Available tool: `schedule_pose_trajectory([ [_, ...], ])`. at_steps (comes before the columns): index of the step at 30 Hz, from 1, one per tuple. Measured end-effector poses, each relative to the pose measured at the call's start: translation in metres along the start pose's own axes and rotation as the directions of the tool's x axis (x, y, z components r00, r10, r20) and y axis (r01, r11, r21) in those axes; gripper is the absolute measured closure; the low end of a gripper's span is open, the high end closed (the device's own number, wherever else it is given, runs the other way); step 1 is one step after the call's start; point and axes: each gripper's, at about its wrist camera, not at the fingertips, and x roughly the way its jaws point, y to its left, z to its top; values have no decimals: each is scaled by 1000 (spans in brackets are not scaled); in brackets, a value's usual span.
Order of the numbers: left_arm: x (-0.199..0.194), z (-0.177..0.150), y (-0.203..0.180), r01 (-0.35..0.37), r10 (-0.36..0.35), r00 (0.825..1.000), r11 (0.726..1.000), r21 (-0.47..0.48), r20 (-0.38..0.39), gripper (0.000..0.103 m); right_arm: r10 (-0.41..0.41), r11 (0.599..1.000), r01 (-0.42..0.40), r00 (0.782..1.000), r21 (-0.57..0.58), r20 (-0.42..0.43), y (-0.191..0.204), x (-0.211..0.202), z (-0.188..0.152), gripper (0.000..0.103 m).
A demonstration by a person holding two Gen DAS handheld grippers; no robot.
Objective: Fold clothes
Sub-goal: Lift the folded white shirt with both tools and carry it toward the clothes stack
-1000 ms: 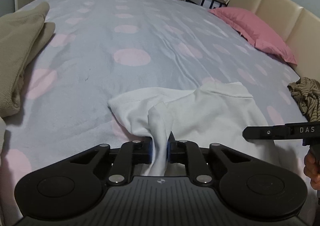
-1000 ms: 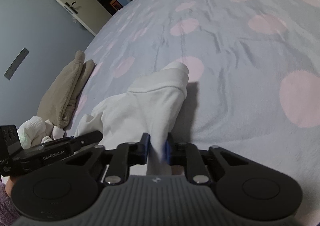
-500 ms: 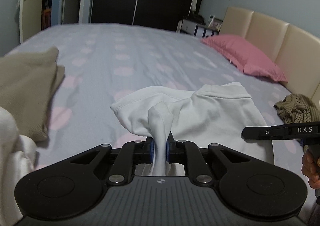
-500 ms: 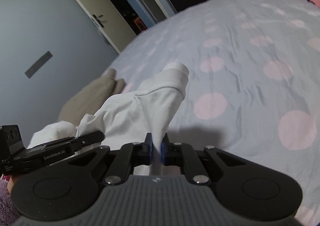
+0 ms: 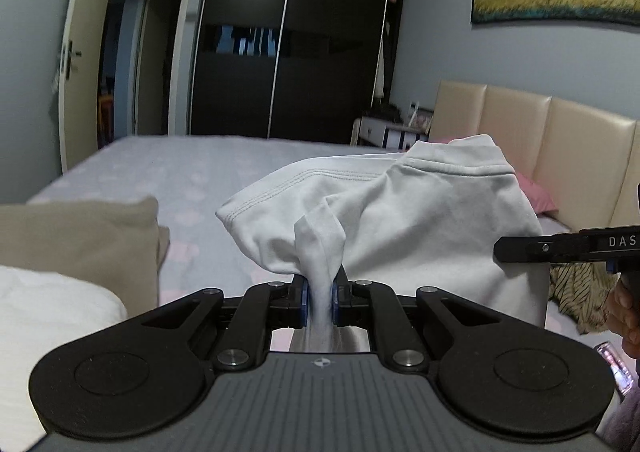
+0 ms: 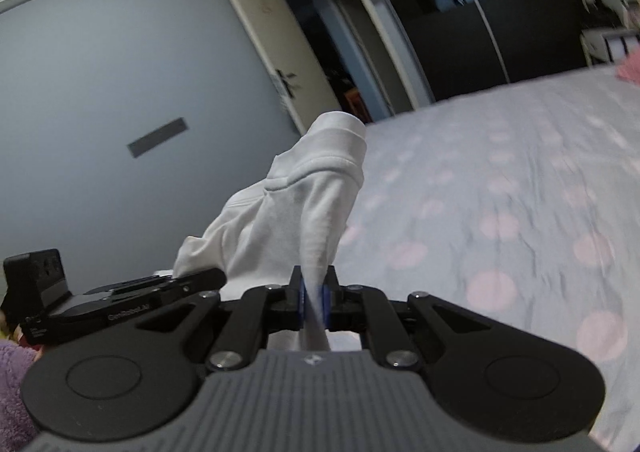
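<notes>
My left claw point(image 5: 319, 302) pinches the white shirt point(image 5: 420, 220); my right claw point(image 6: 314, 302) grips it too; beige stack point(image 5: 80, 244) at nine o'clock, bed point(image 6: 500, 212) blurry, probably below.

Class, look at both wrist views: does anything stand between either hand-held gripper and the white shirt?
Nothing does. The left hand-held gripper and the right hand-held gripper are each shut directly on a fold of the white shirt.

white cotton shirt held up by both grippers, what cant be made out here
- White cotton shirt, left wrist view: lower hem hidden behind the left gripper.
- Right wrist view: its far side is turned away; the right gripper covers the pinched edge.
- Spotted grey bedsheet: motion-blurred.
</notes>
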Motion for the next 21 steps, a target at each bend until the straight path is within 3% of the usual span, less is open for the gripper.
schedule_pose_trajectory([
  [13, -115, 52, 11, -57, 61, 976, 998, -26, 208, 95, 178, 977, -169, 982, -127, 65, 92, -38, 59, 93],
  [21, -181, 73, 32, -198, 185, 962, 979, 46, 202, 95, 297, 948, -291, 954, -127, 32, 150, -11, 72, 93],
])
